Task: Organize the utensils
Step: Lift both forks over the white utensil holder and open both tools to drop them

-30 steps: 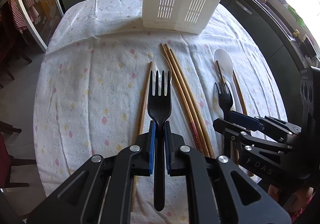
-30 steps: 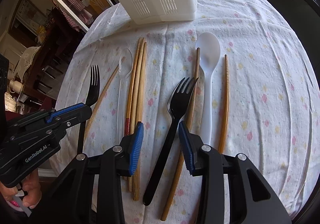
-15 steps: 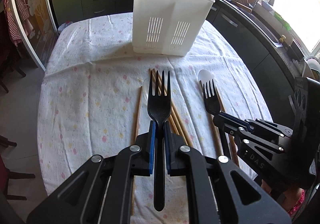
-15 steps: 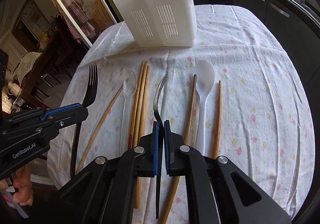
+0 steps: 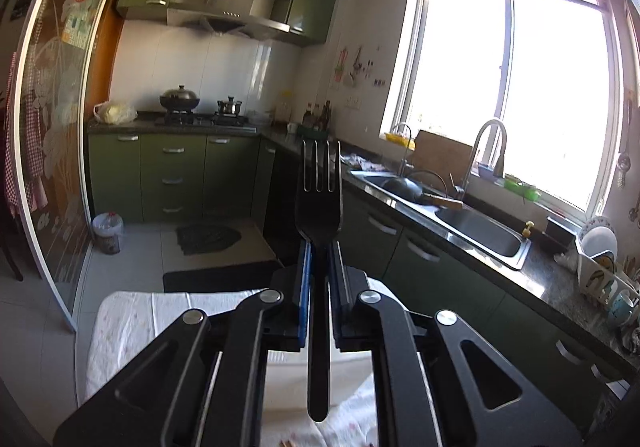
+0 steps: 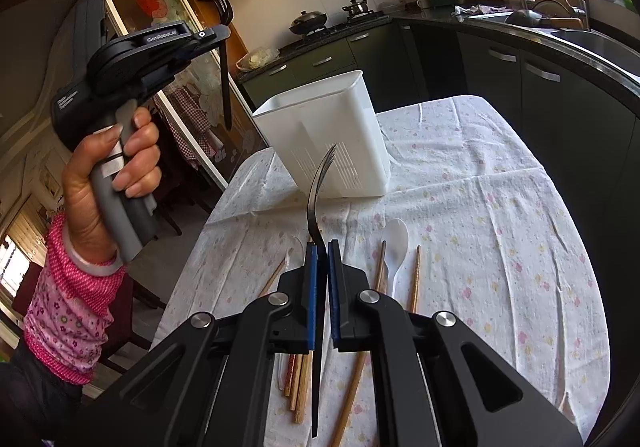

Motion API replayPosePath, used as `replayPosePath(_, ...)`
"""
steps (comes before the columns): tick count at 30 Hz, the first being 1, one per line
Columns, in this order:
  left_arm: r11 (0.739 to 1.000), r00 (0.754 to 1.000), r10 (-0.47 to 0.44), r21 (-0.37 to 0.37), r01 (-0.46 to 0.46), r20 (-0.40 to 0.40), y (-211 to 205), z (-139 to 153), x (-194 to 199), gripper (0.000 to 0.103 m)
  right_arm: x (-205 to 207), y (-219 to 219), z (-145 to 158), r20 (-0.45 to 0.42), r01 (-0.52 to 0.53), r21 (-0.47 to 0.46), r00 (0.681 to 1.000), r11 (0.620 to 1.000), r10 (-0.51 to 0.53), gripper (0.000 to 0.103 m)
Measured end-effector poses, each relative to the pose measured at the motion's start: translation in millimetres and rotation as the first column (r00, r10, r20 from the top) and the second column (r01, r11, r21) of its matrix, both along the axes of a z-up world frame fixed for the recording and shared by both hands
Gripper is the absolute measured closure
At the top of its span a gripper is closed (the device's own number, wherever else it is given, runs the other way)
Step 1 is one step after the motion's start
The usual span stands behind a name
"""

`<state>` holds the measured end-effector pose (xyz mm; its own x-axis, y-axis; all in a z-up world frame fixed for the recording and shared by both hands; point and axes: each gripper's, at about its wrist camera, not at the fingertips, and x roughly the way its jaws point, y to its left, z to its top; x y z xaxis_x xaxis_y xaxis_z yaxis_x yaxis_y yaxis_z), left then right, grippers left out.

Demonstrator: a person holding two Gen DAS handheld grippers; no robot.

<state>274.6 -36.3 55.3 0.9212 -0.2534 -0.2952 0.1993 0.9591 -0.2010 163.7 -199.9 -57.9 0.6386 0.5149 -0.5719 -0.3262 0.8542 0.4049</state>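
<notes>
My left gripper (image 5: 319, 247) is shut on a black plastic fork (image 5: 319, 203), tines up, raised high and facing the kitchen. In the right wrist view the left gripper (image 6: 218, 33) holds its fork (image 6: 226, 83) upright, above and left of the white utensil holder (image 6: 332, 139). My right gripper (image 6: 322, 247) is shut on a second black fork (image 6: 320, 187), seen edge-on, held above the table with its tines pointing toward the holder. On the cloth lie a white spoon (image 6: 396, 243), a clear spoon (image 6: 296, 253) and several wooden chopsticks (image 6: 414, 275).
The table has a flowered white cloth (image 6: 500, 231). A dark counter with a sink (image 5: 476, 231) runs along the right under a bright window. Green cabinets (image 5: 172, 179) and a stove stand at the back. A glass sliding door (image 5: 44, 135) is on the left.
Both grippers have lifted their forks off the table. The left one rose high and tilted up to face the kitchen. The right one rose and moved back, still pointing at the holder.
</notes>
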Motion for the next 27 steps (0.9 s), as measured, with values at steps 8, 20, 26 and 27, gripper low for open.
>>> replayPosePath(8, 0.994, 0.990, 0.092, 0.042, -0.097, 0.106, -12.4, -21.9, 42.5, 0.094, 0.7, -8.1, 11.3, 0.055, 0.018, 0.025, 0.998, 1.000, -0.020, 0.097)
replayPosePath(20, 0.993, 0.997, 0.069, 0.095, -0.071, 0.030, -8.2, -67.2, 32.7, 0.073, 46.3, 5.7, 57.8, 0.209, 0.040, 0.058, 0.977, 0.998, -0.051, 0.097)
replayPosePath(26, 0.996, 0.998, 0.067, 0.056, -0.068, 0.020, 8.2, -63.7, 9.3, 0.072, 98.2, 25.1, 100.1, 0.429, 0.116, 0.092, 0.892, 0.989, -0.145, 0.097)
replayPosePath(27, 0.996, 0.997, 0.069, 0.049, -0.070, 0.017, 10.3, -62.5, 3.8, 0.071, 110.8, 30.1, 103.6, 0.446, 0.128, 0.091, 0.882, 0.988, -0.155, 0.097)
